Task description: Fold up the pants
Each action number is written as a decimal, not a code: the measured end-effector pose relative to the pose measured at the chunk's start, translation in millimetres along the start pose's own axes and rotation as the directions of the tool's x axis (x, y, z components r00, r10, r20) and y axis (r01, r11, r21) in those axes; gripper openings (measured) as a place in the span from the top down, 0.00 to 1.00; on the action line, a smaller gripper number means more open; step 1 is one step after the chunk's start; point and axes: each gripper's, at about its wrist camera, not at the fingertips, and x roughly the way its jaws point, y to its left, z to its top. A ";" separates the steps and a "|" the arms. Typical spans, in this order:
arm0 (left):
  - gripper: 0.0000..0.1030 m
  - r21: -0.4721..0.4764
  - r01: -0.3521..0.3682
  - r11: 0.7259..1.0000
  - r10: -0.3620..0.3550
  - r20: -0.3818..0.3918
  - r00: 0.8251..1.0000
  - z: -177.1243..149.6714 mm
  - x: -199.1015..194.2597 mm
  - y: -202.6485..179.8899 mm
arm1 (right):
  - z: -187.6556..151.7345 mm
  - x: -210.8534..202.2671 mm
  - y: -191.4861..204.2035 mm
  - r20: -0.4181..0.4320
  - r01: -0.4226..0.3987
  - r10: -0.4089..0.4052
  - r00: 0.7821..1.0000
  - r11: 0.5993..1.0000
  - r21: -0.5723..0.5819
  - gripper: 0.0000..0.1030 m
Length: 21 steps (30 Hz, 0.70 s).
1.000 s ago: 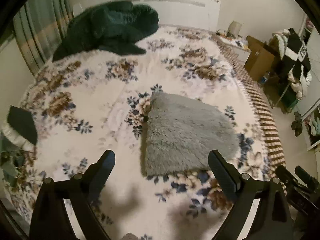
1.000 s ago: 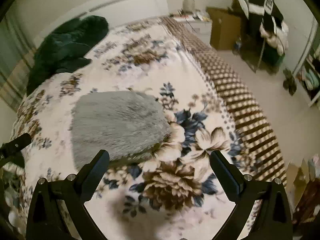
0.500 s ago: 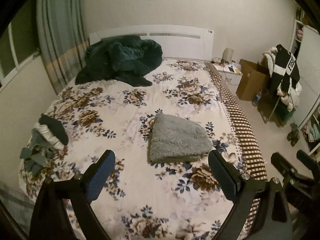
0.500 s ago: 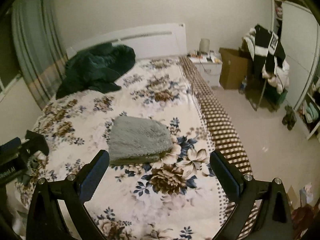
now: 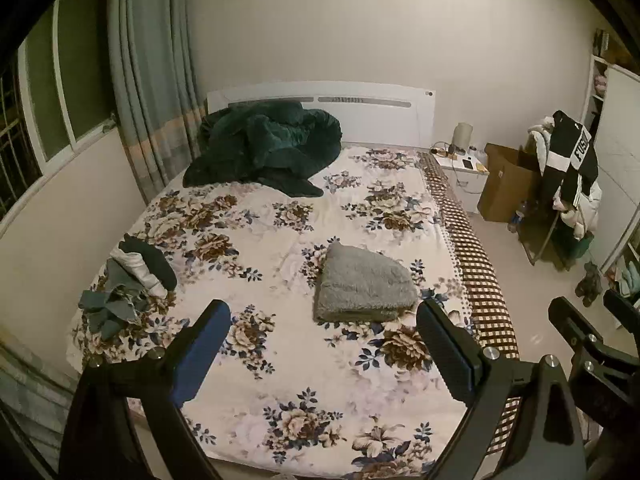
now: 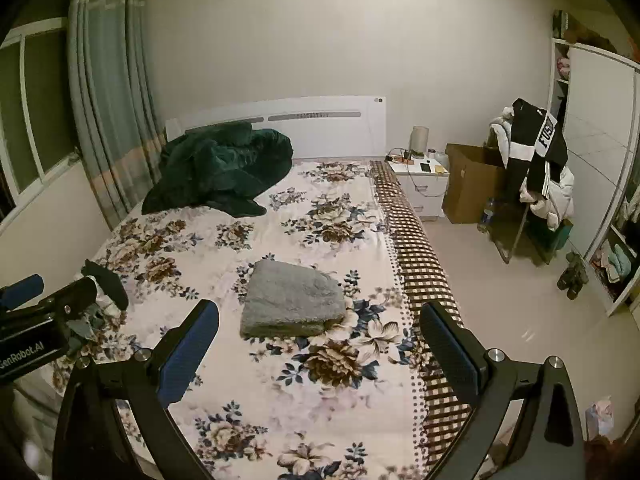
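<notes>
The grey fuzzy pants (image 5: 362, 284) lie folded in a compact stack on the floral bedspread (image 5: 260, 240), right of the bed's middle; they also show in the right wrist view (image 6: 294, 300). My left gripper (image 5: 324, 324) is open and empty, held well above and back from the bed. My right gripper (image 6: 320, 324) is open and empty too, also high and back. The right gripper's body shows at the right edge of the left wrist view (image 5: 580, 340).
A dark green blanket (image 5: 268, 148) is heaped by the headboard. A small pile of clothes (image 5: 128, 284) lies at the bed's left edge. A nightstand (image 5: 464, 168), a cardboard box (image 5: 508, 184) and a clothes-laden rack (image 5: 568, 184) stand on the right.
Both grippers have pulled up and back from the bed, so the folded pants look much smaller and the whole room has come into view. The pants have not moved.
</notes>
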 end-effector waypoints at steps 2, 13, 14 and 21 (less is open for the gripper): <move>0.08 0.007 0.005 1.000 -0.005 0.004 1.000 -1.6 -9.3 0.8 | 2.6 -18.1 2.6 0.007 0.002 -0.002 1.000 1.000 0.000 0.01; 0.01 0.007 -0.005 1.000 0.005 0.021 1.000 -5.6 -25.7 8.7 | 9.2 -44.4 5.8 0.008 0.007 -0.007 1.000 1.000 -0.004 0.00; 0.01 0.006 -0.009 1.000 0.008 0.018 1.000 -5.8 -26.4 8.7 | 9.0 -46.1 5.4 0.005 0.008 -0.008 1.000 1.000 -0.003 0.00; 0.01 0.015 -0.010 1.000 0.009 0.027 1.000 -6.3 -33.3 4.4 | 7.8 -37.8 -0.9 -0.013 0.000 0.000 1.000 1.000 -0.001 0.00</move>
